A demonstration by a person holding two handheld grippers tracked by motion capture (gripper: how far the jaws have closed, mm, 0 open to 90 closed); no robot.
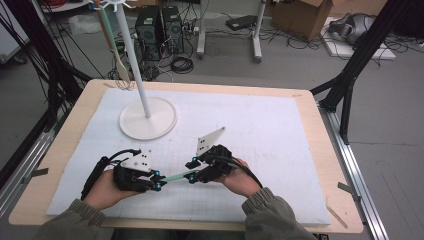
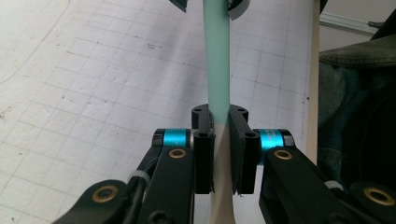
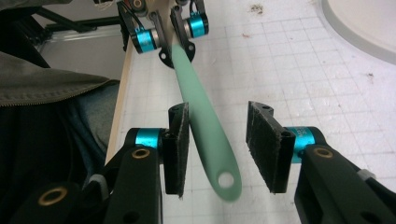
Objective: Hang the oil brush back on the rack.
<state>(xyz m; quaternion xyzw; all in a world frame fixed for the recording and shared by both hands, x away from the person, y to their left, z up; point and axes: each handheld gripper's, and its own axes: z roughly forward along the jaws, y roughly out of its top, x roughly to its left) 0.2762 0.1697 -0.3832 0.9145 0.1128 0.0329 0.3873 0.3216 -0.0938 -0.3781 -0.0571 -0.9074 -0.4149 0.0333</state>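
Note:
A utensil [image 1: 178, 175] with a mint-green handle lies level between my two grippers near the table's front edge. My left gripper [image 1: 157, 180] is shut on it. In the left gripper view both pads [image 2: 204, 144] press where the green handle [image 2: 217, 60] meets its cream part. My right gripper [image 1: 193, 173] stands open around the handle's free end. In the right gripper view the handle [image 3: 201, 119], with a hole at its tip, lies against one pad [image 3: 178, 140] and clear of the other. The left gripper [image 3: 170, 35] shows farther off in that view.
A white stand with a round base [image 1: 148, 118] and a thin pole rises at the back left, and a cream spatula [image 1: 114, 50] hangs from its top. A white gridded mat [image 1: 260, 130] covers the wooden table [image 1: 320, 150]. Cables and boxes lie on the floor beyond.

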